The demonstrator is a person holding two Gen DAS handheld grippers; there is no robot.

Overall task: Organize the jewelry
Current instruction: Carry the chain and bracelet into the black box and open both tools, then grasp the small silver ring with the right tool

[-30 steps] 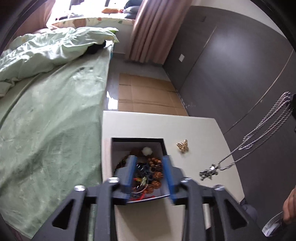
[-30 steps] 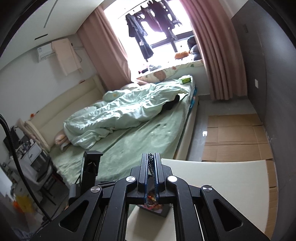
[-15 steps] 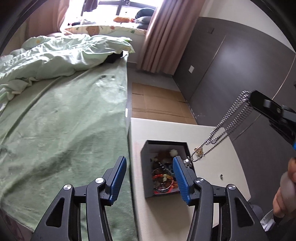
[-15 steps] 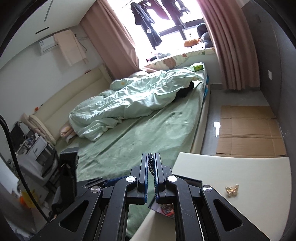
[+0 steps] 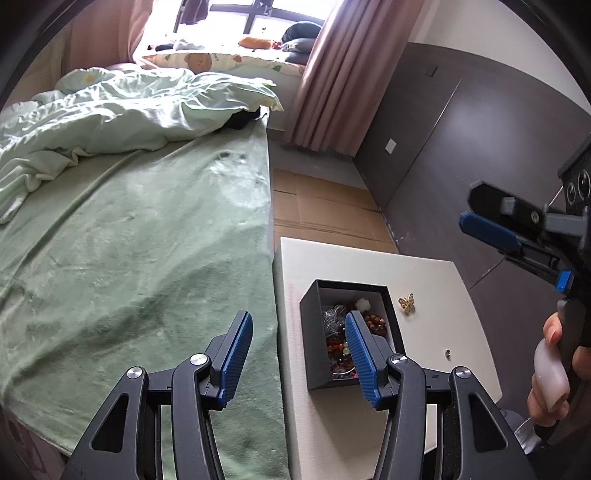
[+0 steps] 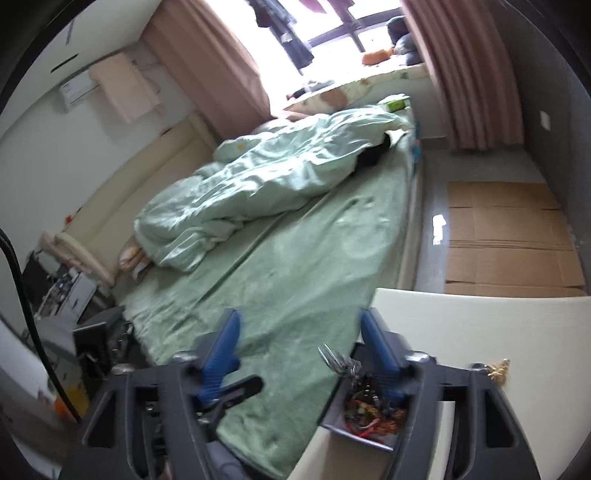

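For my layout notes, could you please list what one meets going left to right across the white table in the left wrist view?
Black jewelry box → gold butterfly brooch → small silver stud.

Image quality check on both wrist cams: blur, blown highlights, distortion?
Left wrist view: sharp; window blown out; strong fisheye bending of the table edges. Right wrist view: motion-blurred throughout, right gripper fingers and jewelry box smeared; window overexposed too; dark vignette at corners.
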